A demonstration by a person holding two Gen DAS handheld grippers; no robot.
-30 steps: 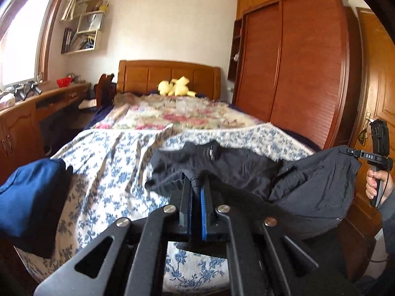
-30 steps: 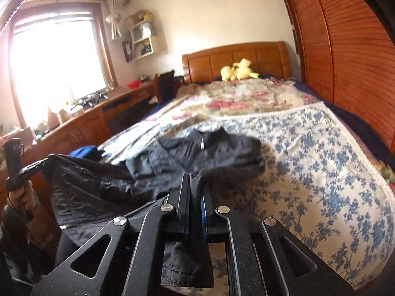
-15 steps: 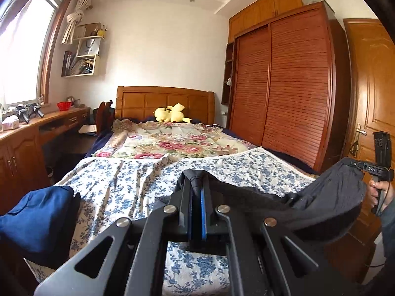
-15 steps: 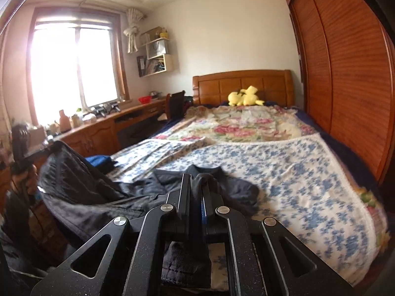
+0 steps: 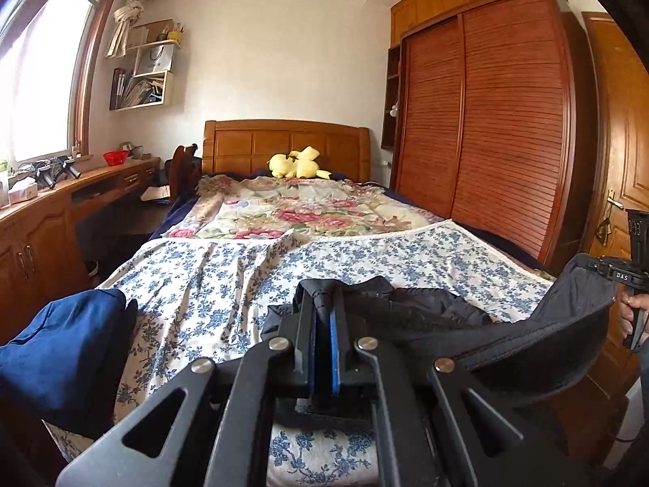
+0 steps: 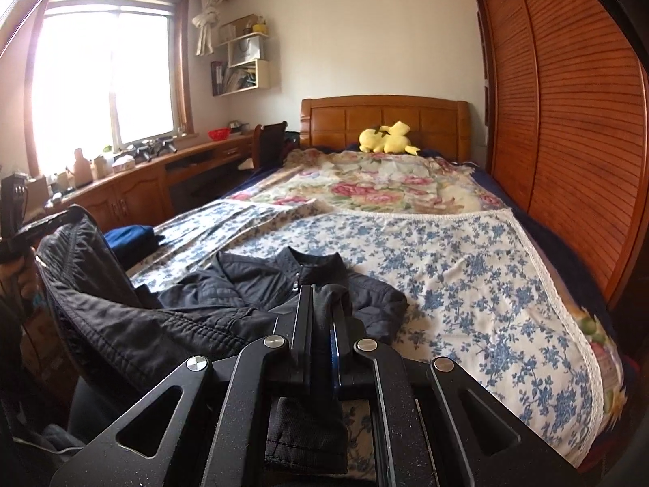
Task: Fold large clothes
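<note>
We have the left gripper (image 5: 324, 308) clamped on a corner of the black jacket (image 6: 251, 284), cloth pinched between its closed fingers. Our right gripper (image 6: 322, 304) likewise grips the hem, fabric hanging below its fingers. The jacket's collar end lies on the blue-flowered sheet (image 6: 466, 276) near the bed's foot; the near part sags between both grippers.
</note>
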